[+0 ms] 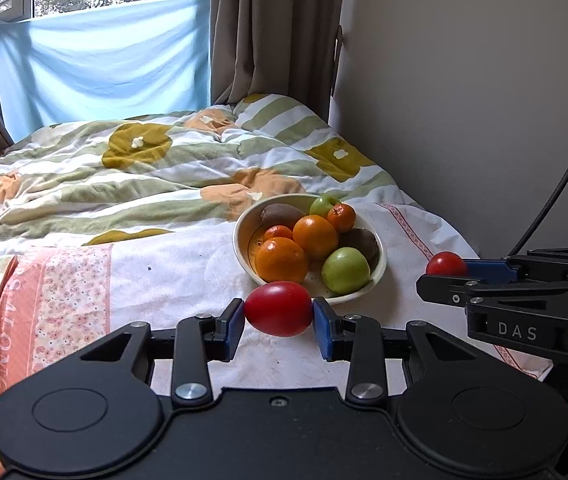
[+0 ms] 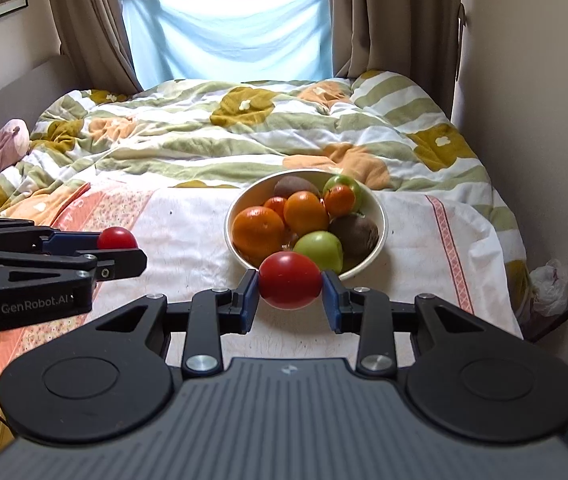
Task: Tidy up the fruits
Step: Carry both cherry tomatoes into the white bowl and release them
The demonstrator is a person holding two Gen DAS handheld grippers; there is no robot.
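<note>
A cream bowl (image 1: 379, 270) (image 2: 379, 236) sits on the bed's white cloth and holds oranges, green apples and kiwis. My left gripper (image 1: 278, 312) is shut on an oval red tomato (image 1: 278, 309), held in the air just short of the bowl's near rim. My right gripper (image 2: 290, 282) is shut on a round red tomato (image 2: 289, 280), also in front of the bowl. Each gripper appears in the other's view with its tomato: the right gripper (image 1: 449, 270) at the right edge, the left gripper (image 2: 120, 246) at the left edge.
A crumpled flowered quilt (image 2: 244, 128) covers the bed behind the bowl. A pink patterned cloth (image 1: 64, 300) lies left of the white cloth. A wall runs close on the right, with a cable (image 1: 555, 192) and a plastic bag (image 2: 549, 288) beside the bed. Curtains and a window stand at the far end.
</note>
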